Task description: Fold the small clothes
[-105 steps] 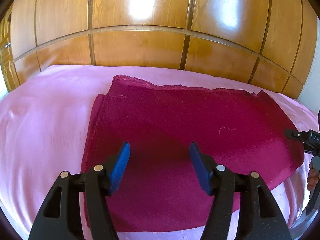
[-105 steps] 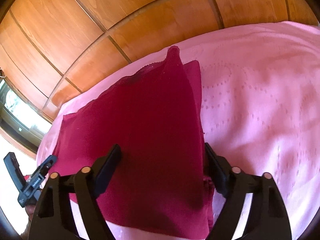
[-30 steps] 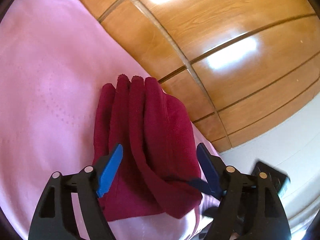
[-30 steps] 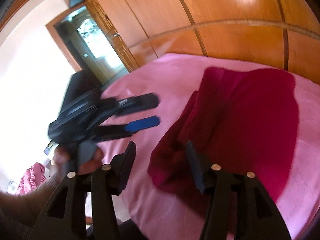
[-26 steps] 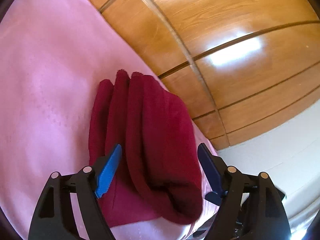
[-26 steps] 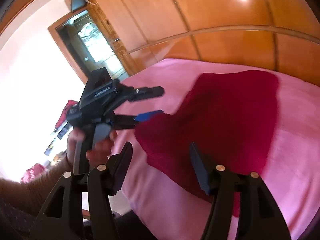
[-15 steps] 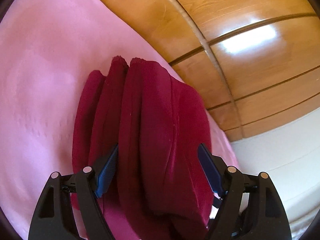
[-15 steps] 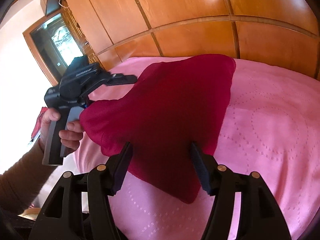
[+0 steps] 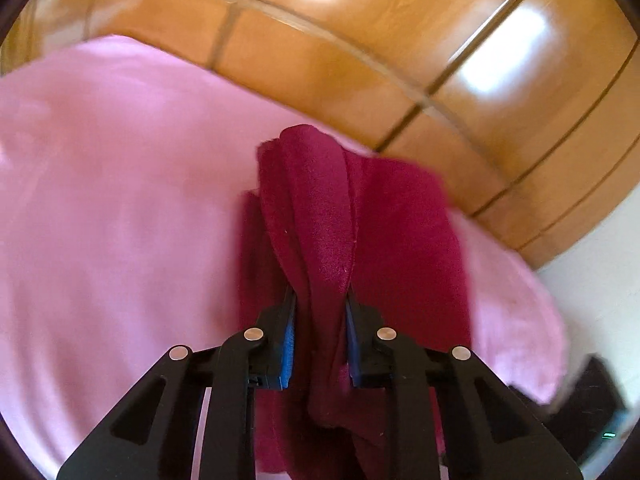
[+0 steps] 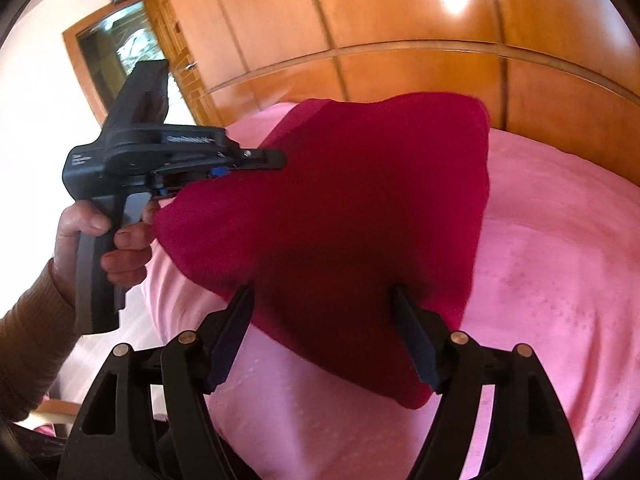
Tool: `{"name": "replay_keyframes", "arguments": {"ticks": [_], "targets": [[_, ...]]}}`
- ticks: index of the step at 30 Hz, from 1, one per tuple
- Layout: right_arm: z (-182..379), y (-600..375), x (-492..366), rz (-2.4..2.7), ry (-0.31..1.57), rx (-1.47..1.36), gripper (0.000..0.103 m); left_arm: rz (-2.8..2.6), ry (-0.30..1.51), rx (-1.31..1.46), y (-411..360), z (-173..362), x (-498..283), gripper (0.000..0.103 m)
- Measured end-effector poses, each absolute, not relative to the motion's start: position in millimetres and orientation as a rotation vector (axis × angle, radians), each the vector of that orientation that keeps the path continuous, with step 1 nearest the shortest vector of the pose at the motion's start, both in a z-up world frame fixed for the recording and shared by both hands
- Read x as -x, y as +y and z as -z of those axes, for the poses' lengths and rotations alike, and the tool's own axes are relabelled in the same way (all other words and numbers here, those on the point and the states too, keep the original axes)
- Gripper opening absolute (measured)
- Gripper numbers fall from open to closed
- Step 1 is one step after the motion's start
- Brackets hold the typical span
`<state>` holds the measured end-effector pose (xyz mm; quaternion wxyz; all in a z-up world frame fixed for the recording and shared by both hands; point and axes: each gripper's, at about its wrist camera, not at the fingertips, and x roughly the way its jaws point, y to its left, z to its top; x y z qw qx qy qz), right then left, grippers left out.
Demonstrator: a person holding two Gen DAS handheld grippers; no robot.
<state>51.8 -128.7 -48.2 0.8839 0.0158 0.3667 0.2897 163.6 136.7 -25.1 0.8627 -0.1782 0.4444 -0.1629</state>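
That floppy, fuzzy maroon cloth (image 10: pixel 360 216) is sagging over the pink bed (image 10: pixel 560 280), left gripper (image 9: pixel 320 312) closing on its bunched near-left corner, right gripper (image 10: pixel 324 312) opening, holding nothing, hovering at the near edge.

Left gripper pinching, right gripper spread wide

The left gripper (image 9: pixel 320 300) tilts downward with its jaws closing, blue pads (image 9: pixel 287 336) pressing a bunched fold of red cloth (image 9: pixel 328 240). A hand (image 10: pixel 100 236) grasps its handle at the left. The right gripper (image 10: pixel 322 312) angles downward, jaws opening, gripping nothing.
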Motion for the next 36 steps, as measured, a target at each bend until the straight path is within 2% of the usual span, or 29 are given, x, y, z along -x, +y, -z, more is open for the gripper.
{"name": "replay_keyframes", "arguments": {"ticks": [2,3,4,8,12,18,26,29,36], "targets": [[54.8,-118.4,-51.2,-0.596,0.777,-0.012,0.072,0.278,0.974,0.346,140.0,43.2,-169.4,0.029],[56.6,-111.2,-50.6,-0.589,0.775,0.024,0.073,0.252,0.970,0.326,139.4,46.6,-169.4,0.041],[57.2,-108.1,-50.7,-0.583,0.774,0.046,0.074,0.224,0.958,0.303,137.5,48.8,-168.3,0.046],[51.0,-120.6,-56.1,-0.621,0.808,0.023,0.073,0.230,0.932,0.279,129.8,45.2,-162.3,0.046],[21.6,-149.2,-70.8,-0.658,0.795,-0.117,0.071,0.209,0.875,0.216,125.9,36.5,-149.9,0.046],[-8.9,-153.2,-135.7,-0.586,0.764,-0.232,0.073,0.167,0.818,0.138,123.0,32.9,-138.7,0.046],[26.0,-132.5,-224.0,-0.457,0.904,-0.175,0.071,0.131,0.804,0.069,109.3,43.7,-143.2,0.046],[43.3,-125.6,-233.2,-0.423,0.932,-0.112,0.072,0.130,0.797,0.070,106.3,46.9,-143.4,0.046],[36.8,-133.6,-226.9,-0.450,0.882,-0.117,0.074,0.106,0.757,0.067,105.0,40.3,-133.2,0.046]]}}
